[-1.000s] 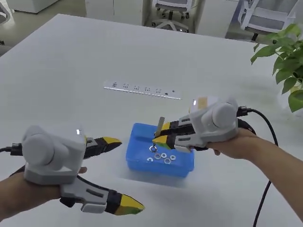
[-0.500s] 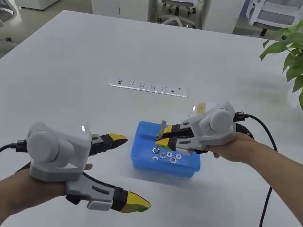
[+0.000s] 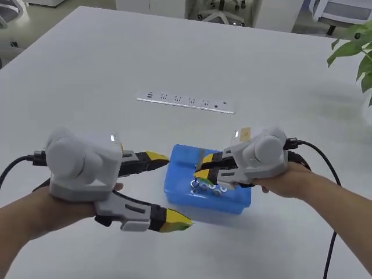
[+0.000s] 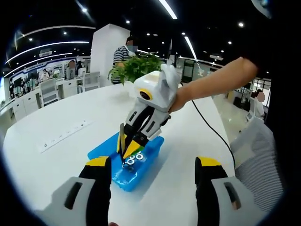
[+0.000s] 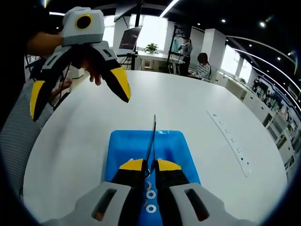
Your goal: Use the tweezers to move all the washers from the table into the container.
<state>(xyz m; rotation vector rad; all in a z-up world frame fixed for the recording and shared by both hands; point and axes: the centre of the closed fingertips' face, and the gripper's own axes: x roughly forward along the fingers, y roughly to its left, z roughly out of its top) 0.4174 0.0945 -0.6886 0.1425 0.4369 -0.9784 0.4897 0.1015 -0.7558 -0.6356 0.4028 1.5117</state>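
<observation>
A blue container [image 3: 232, 201] sits on the white table [image 3: 116, 58], with several washers [image 3: 203, 187] lying inside it. My right gripper [image 3: 202, 172] is low over the container, shut on thin metal tweezers [image 5: 151, 136] that point forward over the tray floor [image 5: 122, 146]. Washers [image 5: 150, 195] lie just under its jaws. I cannot tell whether the tweezer tips hold a washer. My left gripper [image 3: 170, 189] hangs wide open and holds nothing, just left of the container. From the left gripper view, the right gripper [image 4: 130, 146] and washers [image 4: 134, 159] sit between the left gripper's own jaws.
A white power strip [image 3: 186, 102] lies beyond the container. A potted plant [image 3: 354, 52] stands at the table's far right. A black cable [image 3: 331, 174] trails from the right gripper. Office chairs stand past the far edge.
The left gripper has come right and up, its upper jaw now almost at the container's left edge. The right gripper has sunk slightly lower over the washers. The head camera has shifted.
</observation>
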